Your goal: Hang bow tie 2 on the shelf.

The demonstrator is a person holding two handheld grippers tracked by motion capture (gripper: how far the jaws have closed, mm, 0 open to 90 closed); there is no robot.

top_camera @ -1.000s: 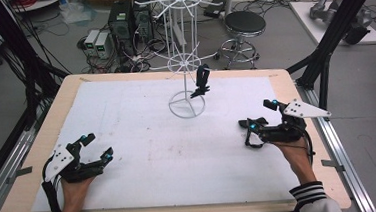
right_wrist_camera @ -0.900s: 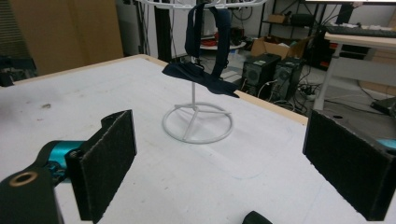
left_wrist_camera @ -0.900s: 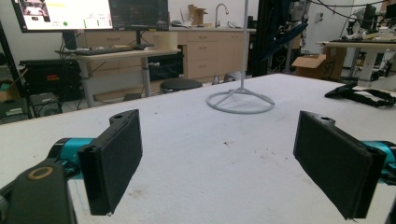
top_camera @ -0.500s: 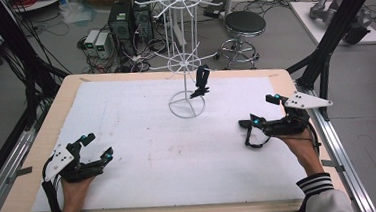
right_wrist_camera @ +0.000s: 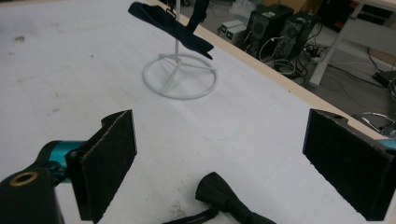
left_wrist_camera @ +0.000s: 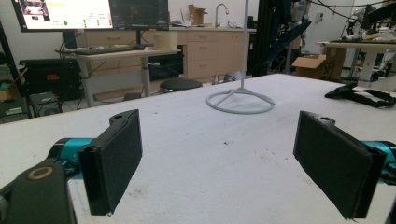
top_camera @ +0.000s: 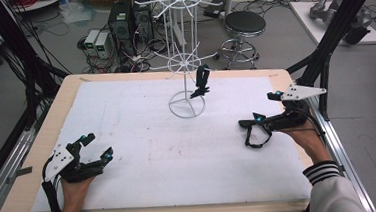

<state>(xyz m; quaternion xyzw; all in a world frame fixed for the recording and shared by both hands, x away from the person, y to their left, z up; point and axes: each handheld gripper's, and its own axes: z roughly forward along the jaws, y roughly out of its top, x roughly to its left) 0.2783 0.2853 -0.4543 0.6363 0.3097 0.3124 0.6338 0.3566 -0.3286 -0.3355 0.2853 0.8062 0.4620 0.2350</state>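
Observation:
A white wire rack (top_camera: 187, 103) stands on the white table mat, with a black bow tie (top_camera: 202, 82) hanging from its lower ring. A second black bow tie (top_camera: 255, 137) lies on the mat under my right gripper (top_camera: 255, 110), which is open. In the right gripper view this tie (right_wrist_camera: 229, 201) lies low between the wide-apart jaws, touching neither, and the hung tie (right_wrist_camera: 173, 27) and the rack base (right_wrist_camera: 180, 77) are ahead. My left gripper (top_camera: 100, 144) rests open at the near left with nothing in it. The left gripper view shows the rack base (left_wrist_camera: 240, 100) and the lying tie (left_wrist_camera: 358, 95).
The mat (top_camera: 144, 154) covers a wooden tabletop (top_camera: 58, 107). Black frame posts (top_camera: 329, 41) rise at the table's right and left corners. Behind the table are a stool (top_camera: 244, 24), computers (top_camera: 120, 23) and cables on the floor.
My right gripper has drifted slightly up and toward the far right, and the strap of the lying tie now shows beneath it. The left gripper has stayed still.

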